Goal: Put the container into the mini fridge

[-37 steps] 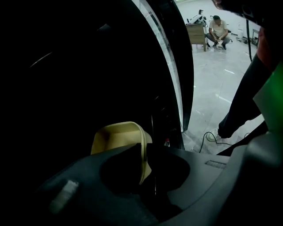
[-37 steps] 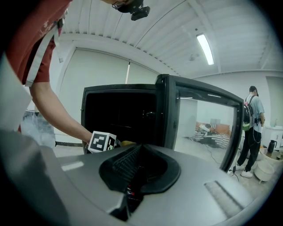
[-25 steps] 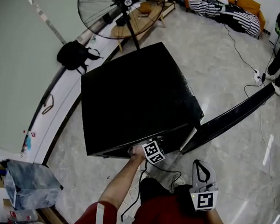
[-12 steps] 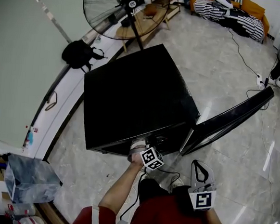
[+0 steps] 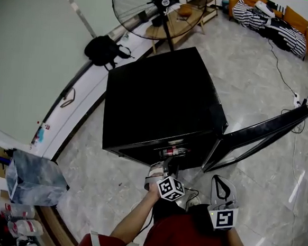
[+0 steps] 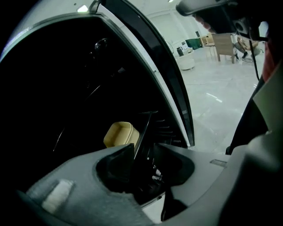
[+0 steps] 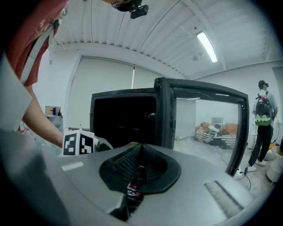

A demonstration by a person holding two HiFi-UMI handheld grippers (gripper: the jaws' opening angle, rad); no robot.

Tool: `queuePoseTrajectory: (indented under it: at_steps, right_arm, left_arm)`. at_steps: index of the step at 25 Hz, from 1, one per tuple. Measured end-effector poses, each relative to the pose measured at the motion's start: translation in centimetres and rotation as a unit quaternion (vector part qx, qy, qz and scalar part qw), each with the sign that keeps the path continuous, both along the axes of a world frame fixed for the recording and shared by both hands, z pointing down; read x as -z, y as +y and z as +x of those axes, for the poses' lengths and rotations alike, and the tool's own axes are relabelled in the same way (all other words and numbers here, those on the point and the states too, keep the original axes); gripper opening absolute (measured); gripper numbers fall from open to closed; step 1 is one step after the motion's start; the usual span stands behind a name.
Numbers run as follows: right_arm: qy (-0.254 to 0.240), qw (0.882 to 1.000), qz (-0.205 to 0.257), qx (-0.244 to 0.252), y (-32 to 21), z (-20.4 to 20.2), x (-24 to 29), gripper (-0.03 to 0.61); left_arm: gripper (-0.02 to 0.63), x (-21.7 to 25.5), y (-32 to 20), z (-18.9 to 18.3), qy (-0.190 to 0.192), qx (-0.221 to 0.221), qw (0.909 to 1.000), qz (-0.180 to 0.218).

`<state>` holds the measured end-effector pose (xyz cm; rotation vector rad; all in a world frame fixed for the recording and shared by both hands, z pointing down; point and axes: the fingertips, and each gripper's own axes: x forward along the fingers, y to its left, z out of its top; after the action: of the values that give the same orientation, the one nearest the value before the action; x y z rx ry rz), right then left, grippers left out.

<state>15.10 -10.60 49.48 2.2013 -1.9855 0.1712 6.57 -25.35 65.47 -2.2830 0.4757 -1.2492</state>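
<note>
The black mini fridge stands on the floor with its door swung open to the right. A beige container sits inside the dark fridge, ahead of my left gripper. That gripper's jaws are open, apart from the container and holding nothing. In the head view the left gripper is just outside the fridge's opening. My right gripper hangs near my body, right of the left one, shut and empty. The right gripper view shows its jaws closed, facing the fridge.
A large standing fan and a black bag are behind the fridge by the wall. A grey bag sits at the left. A cable runs over the floor toward the striped sofa. A person stands beyond the door.
The left gripper has drawn back out of the fridge's opening toward my body, leaving the container inside. The right gripper has stayed put.
</note>
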Motion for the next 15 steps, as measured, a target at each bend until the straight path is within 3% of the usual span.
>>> queuePoseTrajectory:
  at_steps: [9,15]
  right_arm:
    - [0.006,0.998,0.0,0.061,-1.2,-1.8,-0.2,0.001]
    - [0.007,0.994,0.01,0.105,-3.2,-3.5,0.3,0.001]
  left_arm:
    - [0.143,2.3,4.5,-4.1,0.08,0.08,0.9935,-0.014]
    - [0.141,5.6,4.9,-8.9,0.165,0.179,0.9699,-0.011]
